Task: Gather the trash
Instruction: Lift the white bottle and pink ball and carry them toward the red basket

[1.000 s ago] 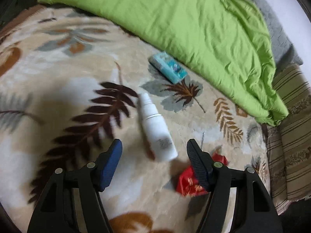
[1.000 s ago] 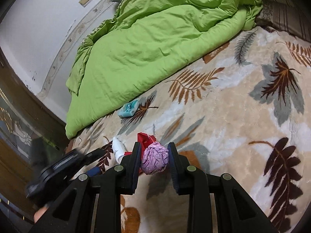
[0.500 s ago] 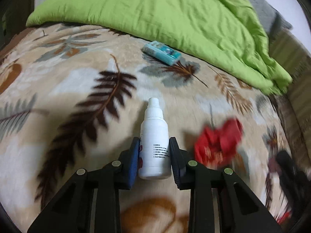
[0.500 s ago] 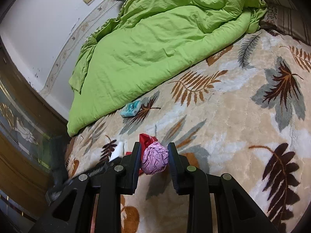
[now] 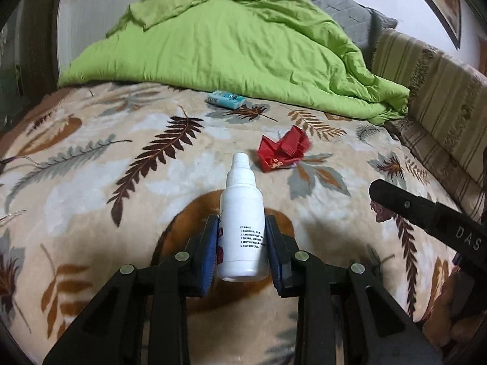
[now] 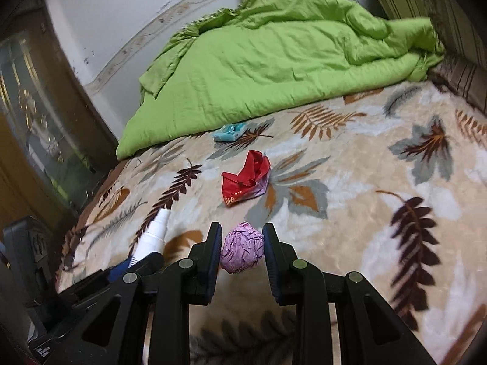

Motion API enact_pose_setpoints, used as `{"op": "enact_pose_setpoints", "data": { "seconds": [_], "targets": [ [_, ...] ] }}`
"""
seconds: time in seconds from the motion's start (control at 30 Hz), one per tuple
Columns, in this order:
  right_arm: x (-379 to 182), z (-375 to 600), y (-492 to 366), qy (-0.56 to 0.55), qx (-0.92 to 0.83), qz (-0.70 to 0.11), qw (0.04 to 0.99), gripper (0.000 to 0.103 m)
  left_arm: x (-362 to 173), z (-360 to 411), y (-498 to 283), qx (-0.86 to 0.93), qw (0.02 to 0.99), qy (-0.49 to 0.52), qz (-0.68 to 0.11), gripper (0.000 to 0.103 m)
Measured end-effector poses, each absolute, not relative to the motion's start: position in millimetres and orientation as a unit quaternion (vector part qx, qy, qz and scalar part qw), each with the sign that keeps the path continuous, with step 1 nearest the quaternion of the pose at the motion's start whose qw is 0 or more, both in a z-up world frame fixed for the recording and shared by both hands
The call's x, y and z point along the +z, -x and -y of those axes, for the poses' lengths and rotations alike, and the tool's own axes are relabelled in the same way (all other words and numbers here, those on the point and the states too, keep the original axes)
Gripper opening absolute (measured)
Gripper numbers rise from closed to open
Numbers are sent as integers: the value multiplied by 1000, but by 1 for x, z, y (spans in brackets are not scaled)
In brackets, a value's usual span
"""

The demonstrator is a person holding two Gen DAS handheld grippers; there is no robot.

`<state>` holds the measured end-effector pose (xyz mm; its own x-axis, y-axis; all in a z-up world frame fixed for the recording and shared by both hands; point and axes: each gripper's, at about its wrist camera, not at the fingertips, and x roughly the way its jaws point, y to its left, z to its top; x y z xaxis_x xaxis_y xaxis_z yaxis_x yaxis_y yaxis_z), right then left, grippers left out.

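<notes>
A bed (image 5: 76, 188) covered by a leaf-print blanket fills both views, with a green duvet (image 5: 231, 48) heaped along its far side by the wall. The left tool (image 5: 242, 243) is clamped on a white bottle (image 5: 242, 231), its blue pads pressing the bottle's sides and the nozzle pointing away toward the duvet. The right tool (image 6: 242, 248) is clamped on a crumpled purple ball (image 6: 242, 251), held just above the blanket. Beyond both, a red wrapper (image 6: 246, 179) lies crumpled on the blanket, apart from either tool. Farther on, a teal packet (image 6: 229, 132) lies just beside the duvet's edge. A striped cushion (image 5: 432, 97) runs along the bed's right side.
</notes>
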<state>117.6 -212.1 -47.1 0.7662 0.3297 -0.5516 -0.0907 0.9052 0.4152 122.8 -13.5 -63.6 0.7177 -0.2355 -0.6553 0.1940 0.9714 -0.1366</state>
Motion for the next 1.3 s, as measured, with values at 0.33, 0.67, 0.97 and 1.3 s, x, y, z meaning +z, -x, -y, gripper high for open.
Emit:
{"op": "enact_pose_setpoints", "data": {
  "seconds": [0.33,0.67,0.97,1.3],
  "targets": [
    [-50,217,-80,-163,103,-328,925,29,-59,20,-87,-110,933,-8,-343,29],
    [-50,221,-72,-169,103,-323,925,29,-53,36,-69,-120,938,-45,-322,29],
    [-48,226,-63,-168,93,-321,927,29,-51,36,-66,-115,940,-49,-317,29],
    [-48,226,-57,-166,87,-325,927,29,-52,35,-66,-116,939,-49,-319,29]
  ]
}}
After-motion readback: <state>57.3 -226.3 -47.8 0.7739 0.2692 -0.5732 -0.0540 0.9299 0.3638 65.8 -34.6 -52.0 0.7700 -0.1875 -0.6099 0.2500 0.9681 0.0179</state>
